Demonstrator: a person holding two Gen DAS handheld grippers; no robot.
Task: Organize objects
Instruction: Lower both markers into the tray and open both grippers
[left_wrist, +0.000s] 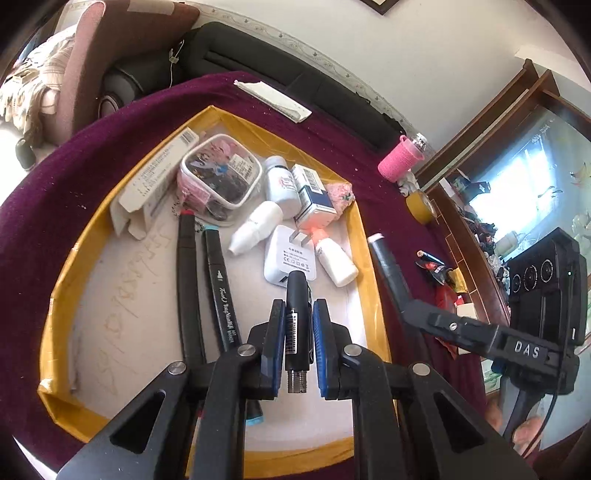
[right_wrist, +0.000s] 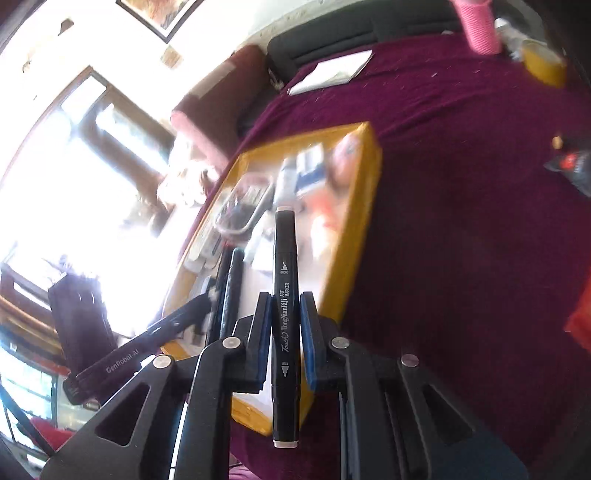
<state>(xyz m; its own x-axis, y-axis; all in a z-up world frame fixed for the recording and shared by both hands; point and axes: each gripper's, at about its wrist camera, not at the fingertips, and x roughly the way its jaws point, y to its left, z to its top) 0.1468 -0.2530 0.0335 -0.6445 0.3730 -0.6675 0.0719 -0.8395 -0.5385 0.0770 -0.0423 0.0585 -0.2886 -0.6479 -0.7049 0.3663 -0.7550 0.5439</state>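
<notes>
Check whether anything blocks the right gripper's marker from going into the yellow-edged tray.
Nothing visible blocks it. The right gripper is shut on the white-capped marker, just outside the tray's right rim. Bare tray floor lies just inside that rim.

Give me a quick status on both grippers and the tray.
Left gripper shut on a black pen-like tool over the yellow-edged tray. Right gripper shut on a black art marker beside it. Two markers already in; nothing blocking.
</notes>
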